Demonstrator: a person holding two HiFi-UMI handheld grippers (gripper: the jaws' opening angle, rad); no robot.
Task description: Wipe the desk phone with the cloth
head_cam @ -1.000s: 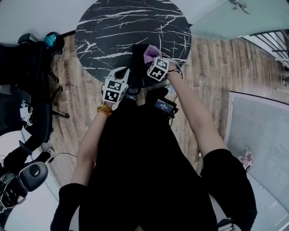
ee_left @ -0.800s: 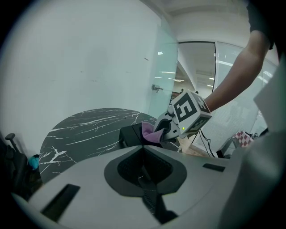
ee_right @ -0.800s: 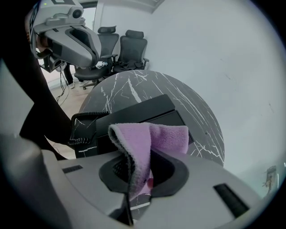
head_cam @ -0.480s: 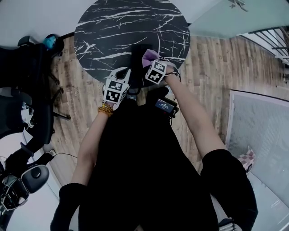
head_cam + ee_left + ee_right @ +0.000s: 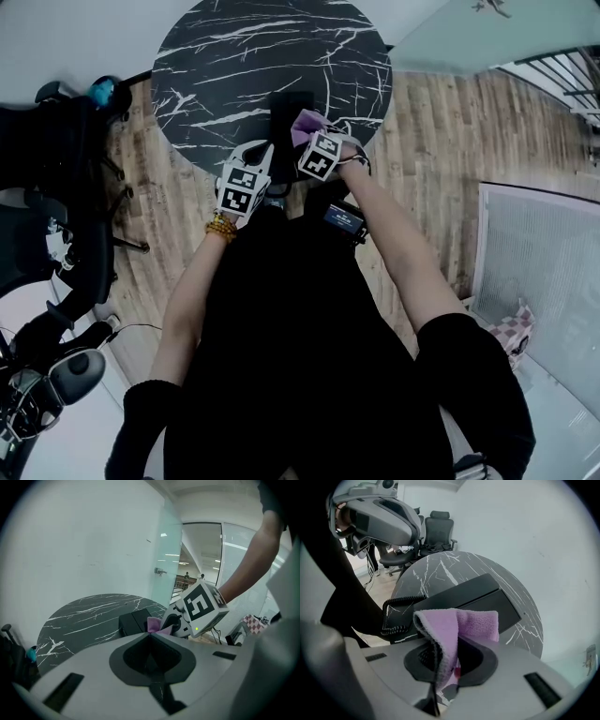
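Observation:
The black desk phone [image 5: 287,105] sits near the front edge of the round black marble table [image 5: 234,56]. In the right gripper view it shows as a long dark body [image 5: 473,597] with a coiled cord [image 5: 393,616] at its left. My right gripper [image 5: 309,134] is shut on the purple cloth [image 5: 306,123], which hangs folded over the jaws [image 5: 457,625] just at the phone's near side. My left gripper [image 5: 257,156] hovers left of it at the table's edge, jaws together with nothing in them [image 5: 150,637]. From there the phone [image 5: 133,620] and cloth [image 5: 155,624] lie just ahead.
Black office chairs [image 5: 56,187] stand on the wood floor to the left, with more chairs [image 5: 436,527] past the table. A glass wall [image 5: 168,564] rises behind the table. A white panel [image 5: 544,281] lies at the right.
The right gripper and the cloth have shifted slightly left and closer to the phone. The left gripper has hardly moved.

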